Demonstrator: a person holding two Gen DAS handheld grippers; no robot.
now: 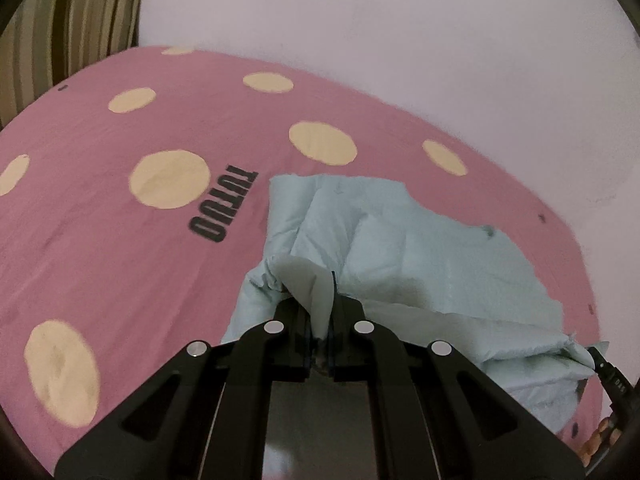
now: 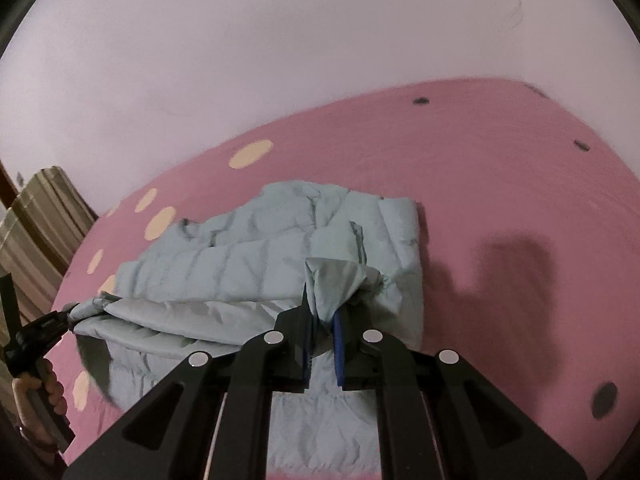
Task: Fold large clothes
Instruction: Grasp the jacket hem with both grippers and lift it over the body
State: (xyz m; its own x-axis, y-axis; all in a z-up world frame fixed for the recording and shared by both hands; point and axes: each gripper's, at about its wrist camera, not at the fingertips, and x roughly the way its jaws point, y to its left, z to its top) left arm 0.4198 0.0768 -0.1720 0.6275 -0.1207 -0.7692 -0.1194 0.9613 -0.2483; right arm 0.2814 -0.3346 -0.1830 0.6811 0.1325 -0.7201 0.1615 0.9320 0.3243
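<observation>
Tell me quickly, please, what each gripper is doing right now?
Left gripper: shut on the pale blue jacket.
Right gripper: shut on the same jacket.

Printed text: black block capitals "TUTUO" (image 1: pixel 226 204), turned sideways on the pink dotted bed sheet (image 1: pixel 100 240), at about 10 o'clock from the left-wrist view's centre; small markings on the black part at 4 o'clock, illegible.
</observation>
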